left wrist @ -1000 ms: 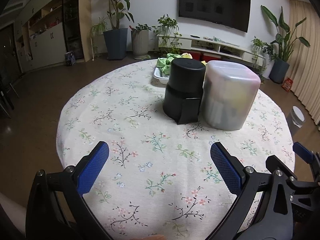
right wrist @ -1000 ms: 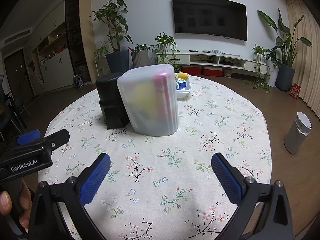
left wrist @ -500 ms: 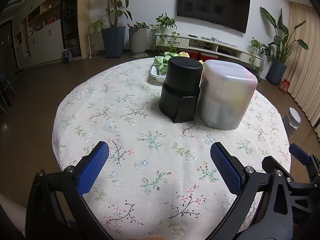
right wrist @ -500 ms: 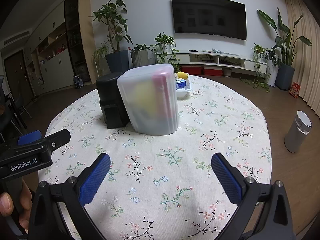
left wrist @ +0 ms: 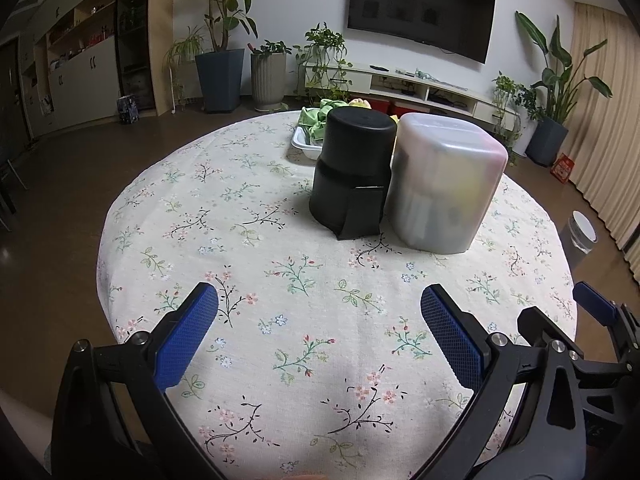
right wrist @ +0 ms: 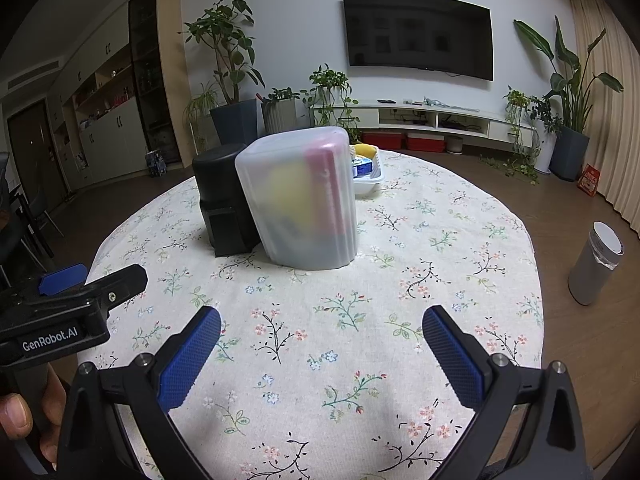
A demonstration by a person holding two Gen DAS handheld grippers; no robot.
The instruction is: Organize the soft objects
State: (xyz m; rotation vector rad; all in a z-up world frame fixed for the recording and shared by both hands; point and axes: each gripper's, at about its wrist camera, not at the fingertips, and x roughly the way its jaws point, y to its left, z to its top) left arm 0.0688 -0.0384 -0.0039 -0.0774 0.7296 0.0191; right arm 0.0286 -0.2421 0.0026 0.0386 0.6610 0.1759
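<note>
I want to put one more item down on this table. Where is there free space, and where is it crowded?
The near tablecloth, between the open grippers and the two containers, is bare, as are the patches left of the black container and right of the frosted bin. The far centre is crowded: those two stand side by side, with the white tray of soft things behind.

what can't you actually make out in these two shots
- Contents of the frosted container: both views show only blurred yellow and pink shapes through the cloudy wall.
- White tray: in the left wrist view the black container covers most of it; in the right wrist view the frosted one does. Green cloth pokes out, the rest is hidden.
- Black container's inside: opaque.
- Near table edge: cut off by the frame and fingers.
</note>
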